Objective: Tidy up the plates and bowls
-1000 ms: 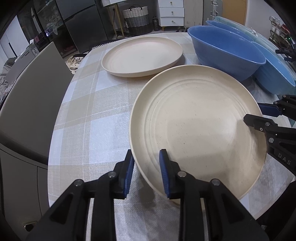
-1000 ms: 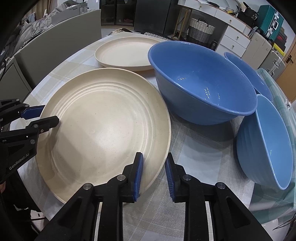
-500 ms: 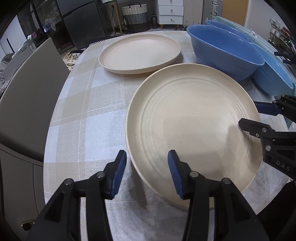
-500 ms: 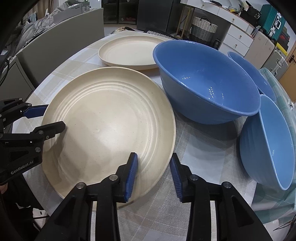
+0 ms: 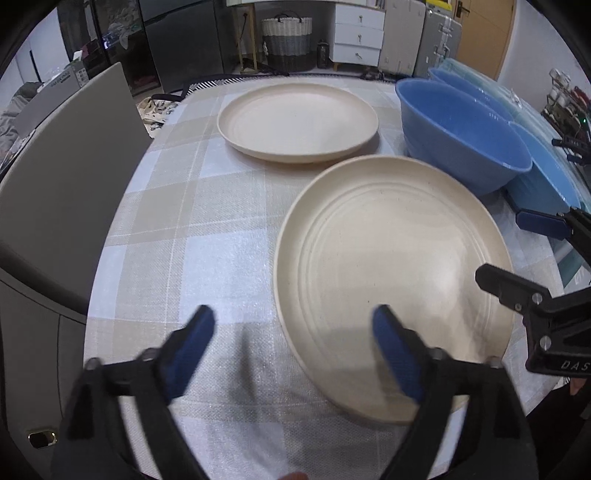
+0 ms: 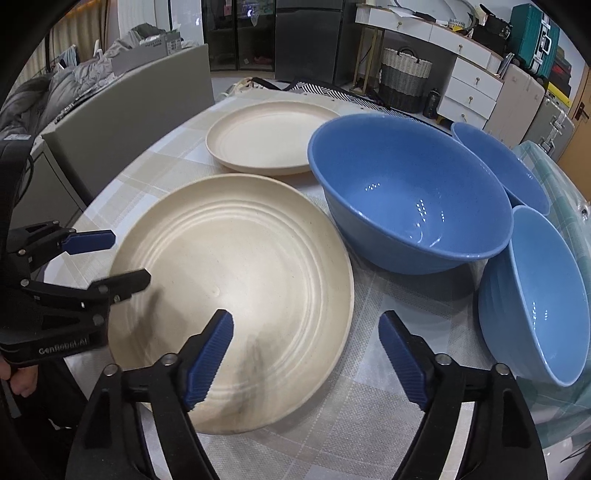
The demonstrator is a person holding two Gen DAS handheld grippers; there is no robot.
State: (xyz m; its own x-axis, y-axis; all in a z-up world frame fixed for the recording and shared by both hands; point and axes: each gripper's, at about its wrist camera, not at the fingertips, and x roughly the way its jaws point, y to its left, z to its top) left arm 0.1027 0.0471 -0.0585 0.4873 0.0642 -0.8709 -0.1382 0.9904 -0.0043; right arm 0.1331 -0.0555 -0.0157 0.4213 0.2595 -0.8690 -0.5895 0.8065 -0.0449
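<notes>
A ridged cream plate (image 5: 391, 266) (image 6: 236, 280) lies on the checked tablecloth close in front of both grippers. A second cream plate (image 5: 297, 120) (image 6: 267, 142) lies farther back. A large blue bowl (image 5: 461, 133) (image 6: 406, 188) stands beside them, with two more blue bowls behind and right of it (image 6: 498, 166) (image 6: 543, 291). My left gripper (image 5: 293, 350) is open, its jaws straddling the near plate's left rim without touching. My right gripper (image 6: 306, 354) is open, its jaws straddling the plate's right rim. Each gripper shows in the other's view (image 5: 517, 254) (image 6: 107, 254).
A grey chair back (image 5: 62, 177) stands at the table's left edge. The table's front edge runs just below the near plate (image 6: 332, 443). A wicker basket (image 5: 286, 42) and white drawers (image 5: 356, 35) stand on the floor beyond the table.
Both grippers were shut on the near plate's rim a second ago; both have opened wide and pulled back slightly. The plate now rests on the table.
</notes>
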